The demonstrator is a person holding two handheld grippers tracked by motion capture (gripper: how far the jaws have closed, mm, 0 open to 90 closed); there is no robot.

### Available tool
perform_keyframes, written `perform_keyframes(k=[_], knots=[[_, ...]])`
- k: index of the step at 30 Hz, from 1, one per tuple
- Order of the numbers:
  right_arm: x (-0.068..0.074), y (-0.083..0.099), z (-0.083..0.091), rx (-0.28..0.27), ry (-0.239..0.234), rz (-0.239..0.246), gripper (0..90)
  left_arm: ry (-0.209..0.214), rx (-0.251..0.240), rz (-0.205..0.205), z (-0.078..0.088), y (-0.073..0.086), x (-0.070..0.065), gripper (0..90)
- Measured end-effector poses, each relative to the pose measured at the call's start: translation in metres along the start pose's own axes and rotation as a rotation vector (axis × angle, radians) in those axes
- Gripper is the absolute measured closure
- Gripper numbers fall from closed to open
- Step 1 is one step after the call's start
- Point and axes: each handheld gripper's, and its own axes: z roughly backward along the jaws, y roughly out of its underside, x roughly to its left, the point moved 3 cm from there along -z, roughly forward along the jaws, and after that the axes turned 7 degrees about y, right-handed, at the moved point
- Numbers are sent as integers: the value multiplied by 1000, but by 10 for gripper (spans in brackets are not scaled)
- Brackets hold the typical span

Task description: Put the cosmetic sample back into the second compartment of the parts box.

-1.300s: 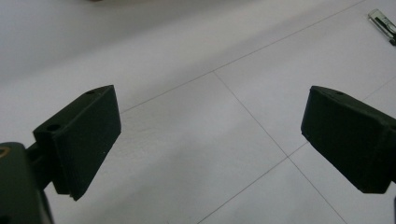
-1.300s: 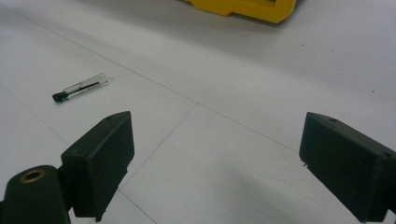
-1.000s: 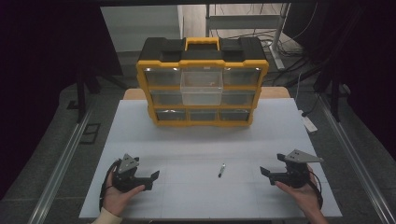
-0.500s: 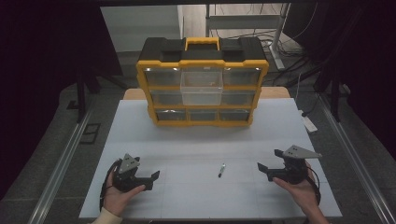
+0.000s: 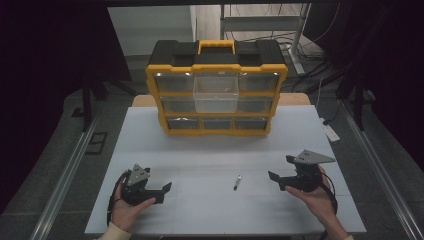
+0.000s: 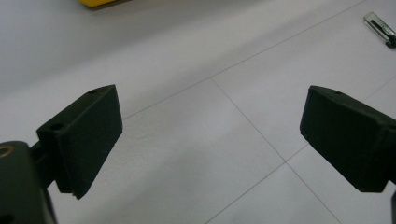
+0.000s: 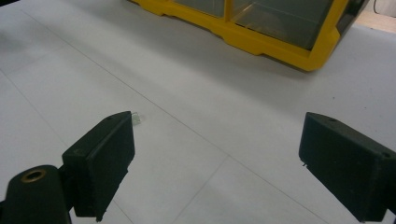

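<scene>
A small slim silver and dark item lies on the white table, near the front and between my two grippers. My left gripper rests at the front left, open, jaws pointing right toward the item. In the left gripper view the jaws stand wide apart over bare table, and the item lies far off at the top right. My right gripper is open at the front right, pointing left. The right gripper view shows its jaws apart, with the item's tip peeking past the left jaw.
A yellow and black organiser case stands upright at the back middle of the table, with a clear drawer pulled partly out. Its yellow lower frame appears in the right gripper view. Dark floor and rails flank the table.
My right gripper has shifted a little to the left and lifted slightly. The left gripper and the small item have stayed put.
</scene>
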Motion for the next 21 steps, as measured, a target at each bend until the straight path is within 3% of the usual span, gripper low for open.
perform_keyframes(k=[21], knots=[[17, -12, -13, 30, -60, 34, 105, -1, 2, -12, -1, -1, -1, 67]])
